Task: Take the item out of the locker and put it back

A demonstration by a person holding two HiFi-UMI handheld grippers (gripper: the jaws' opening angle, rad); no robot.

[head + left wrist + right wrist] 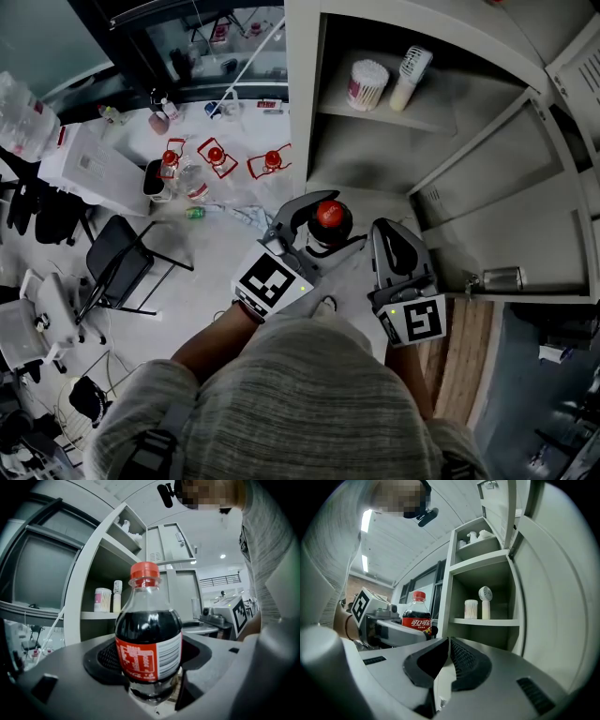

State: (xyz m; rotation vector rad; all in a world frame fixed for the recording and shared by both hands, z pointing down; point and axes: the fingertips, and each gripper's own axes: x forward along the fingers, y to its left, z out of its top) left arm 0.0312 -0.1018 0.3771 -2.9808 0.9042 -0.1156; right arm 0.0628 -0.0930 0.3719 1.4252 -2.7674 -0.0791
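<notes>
A cola bottle [330,216] with a red cap and red label stands upright between the jaws of my left gripper [322,227], just in front of the open grey locker [375,117]. In the left gripper view the bottle [148,639] fills the middle, with the left gripper [150,670] shut on its lower body. My right gripper [392,234] hovers beside it on the right, shut and empty; its pads meet in the right gripper view [449,656], where the bottle [417,616] shows at the left.
On the locker's shelf [485,621] stand a tub of cotton swabs [367,84] and a small white hand fan [411,75]. The locker door [487,187] hangs open at the right. A table with red-capped bottles [216,155] and a black chair [122,262] are to the left.
</notes>
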